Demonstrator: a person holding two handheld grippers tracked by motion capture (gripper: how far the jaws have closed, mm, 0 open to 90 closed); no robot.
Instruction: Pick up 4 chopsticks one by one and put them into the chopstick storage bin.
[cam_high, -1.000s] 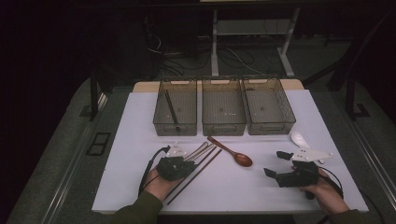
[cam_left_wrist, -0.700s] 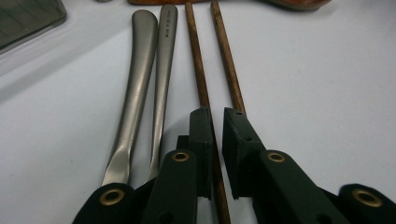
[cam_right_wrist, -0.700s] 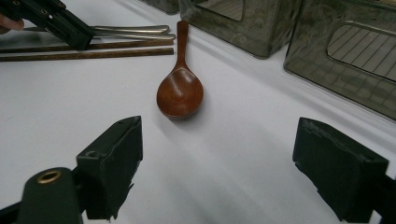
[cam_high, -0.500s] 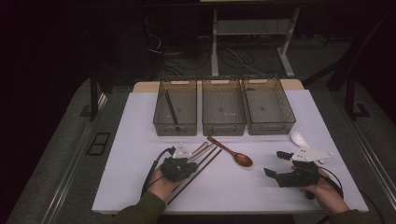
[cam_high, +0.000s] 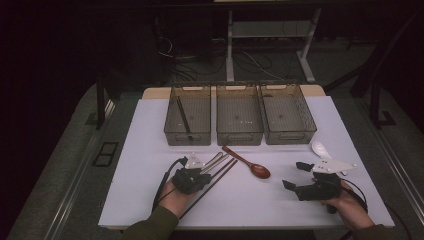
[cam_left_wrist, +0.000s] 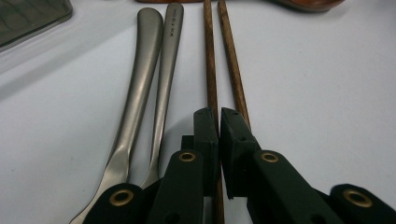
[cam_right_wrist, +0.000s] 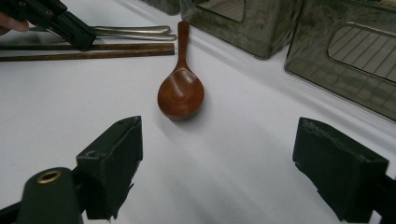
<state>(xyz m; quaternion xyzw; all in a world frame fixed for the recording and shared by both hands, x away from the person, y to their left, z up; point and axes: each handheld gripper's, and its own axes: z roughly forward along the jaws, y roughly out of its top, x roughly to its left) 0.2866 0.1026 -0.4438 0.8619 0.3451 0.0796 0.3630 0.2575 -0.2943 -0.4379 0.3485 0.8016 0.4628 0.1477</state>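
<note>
The right gripper (cam_right_wrist: 217, 172) had its two black jaws wide apart over the white table (cam_right_wrist: 243, 154). A brown wooden spoon (cam_right_wrist: 180, 91) lay ahead. Far left, the other gripper (cam_right_wrist: 70, 25) seemed to pinch a chopstick (cam_right_wrist: 93, 46).

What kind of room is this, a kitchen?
Probably not a kitchen; more likely a lab or workshop test bench. A white table holds three clear sorting bins beside laid-out cutlery, and cables lie tangled on the dark floor behind.

Left gripper (cam_high: 202, 176) rests low on the table, jaws nearly together; right gripper (cam_high: 295, 176) lies level in the person's right hand (cam_high: 350, 205), jaws wide apart.
</note>
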